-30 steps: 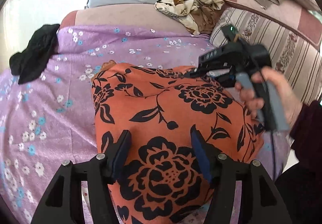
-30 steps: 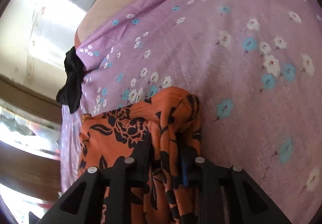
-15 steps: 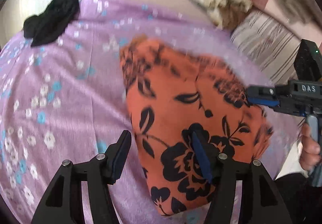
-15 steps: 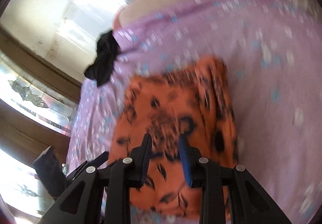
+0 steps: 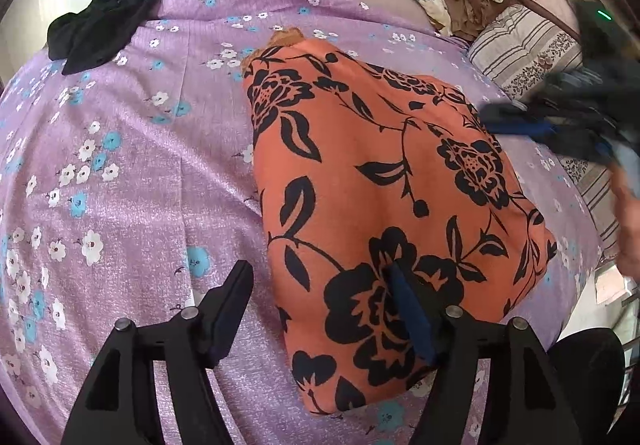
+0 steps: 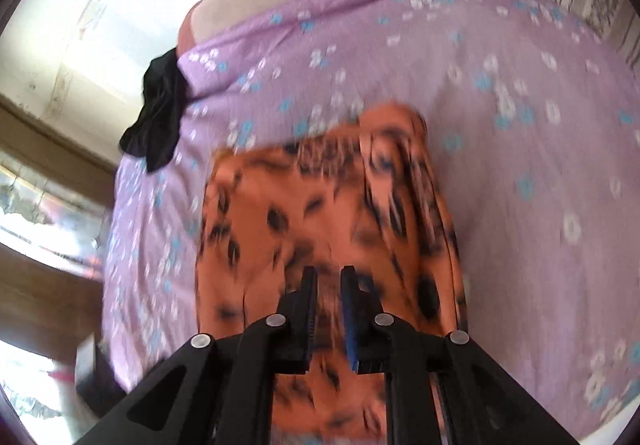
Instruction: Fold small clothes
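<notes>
While the left claw hangs wide open with nothing in it, one finger over the orange floral garment's near end, that folded piece lies flat on the purple bedspread, long axis running from lower right to upper left of the frame. Right claw: narrow gap, empty, above the cloth. Far upper left, a black garment.

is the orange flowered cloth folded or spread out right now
Folded: the orange cloth lies as a compact, thick rectangle on the purple sheet, layered edges showing.
</notes>
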Demonstrator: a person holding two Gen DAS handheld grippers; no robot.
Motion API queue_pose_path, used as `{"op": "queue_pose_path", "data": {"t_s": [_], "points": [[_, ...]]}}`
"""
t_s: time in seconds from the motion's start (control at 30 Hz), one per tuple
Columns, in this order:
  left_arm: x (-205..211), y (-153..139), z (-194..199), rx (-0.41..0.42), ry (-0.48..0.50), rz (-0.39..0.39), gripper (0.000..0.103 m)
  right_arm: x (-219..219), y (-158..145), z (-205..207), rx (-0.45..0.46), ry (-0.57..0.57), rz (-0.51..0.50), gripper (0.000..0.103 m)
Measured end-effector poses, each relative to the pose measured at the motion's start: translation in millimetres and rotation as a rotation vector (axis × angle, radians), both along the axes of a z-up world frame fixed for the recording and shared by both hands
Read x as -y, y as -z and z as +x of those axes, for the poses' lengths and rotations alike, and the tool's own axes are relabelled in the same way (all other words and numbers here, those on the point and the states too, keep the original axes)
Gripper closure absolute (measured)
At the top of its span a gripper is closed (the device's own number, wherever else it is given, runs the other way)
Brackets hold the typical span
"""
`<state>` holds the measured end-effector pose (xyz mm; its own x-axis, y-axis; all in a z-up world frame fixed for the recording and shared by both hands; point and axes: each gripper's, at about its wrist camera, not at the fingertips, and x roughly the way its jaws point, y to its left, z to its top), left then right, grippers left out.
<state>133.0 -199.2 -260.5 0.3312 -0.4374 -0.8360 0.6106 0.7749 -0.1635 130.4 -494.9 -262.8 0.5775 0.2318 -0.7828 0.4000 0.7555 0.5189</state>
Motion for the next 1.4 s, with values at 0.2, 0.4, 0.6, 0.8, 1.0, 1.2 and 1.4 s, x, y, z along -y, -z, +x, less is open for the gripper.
{"op": "queue_pose_path", "data": {"t_s": [0.2,0.4,0.6,0.8,1.0,1.2,1.4], "points": [[5,4,1,0.024,0.002,0.021,0.027,13,52,52,-0.158,0.022,-0.06,0.09],[8,4,3,0.014,-0.003,0.025,0.026,-4,13,73,-0.102,-0.057,-0.098,0.088],[9,7,4,0.019,-0.007,0.026,0.024,-45,9,120,0.003,-0.209,0.043,0.088],[9,8,7,0.013,-0.011,0.022,0.023,-63,51,148,-0.089,-0.226,0.062,0.088],[8,9,5,0.024,-0.009,0.028,0.023,-53,27,118,-0.051,-0.213,0.02,0.087],[7,9,3,0.026,-0.019,0.028,0.02,-14,5,64,0.003,-0.102,-0.06,0.087],[7,12,3,0.03,-0.034,0.033,0.016,8,40,26,-0.064,-0.028,-0.064,0.086]]}}
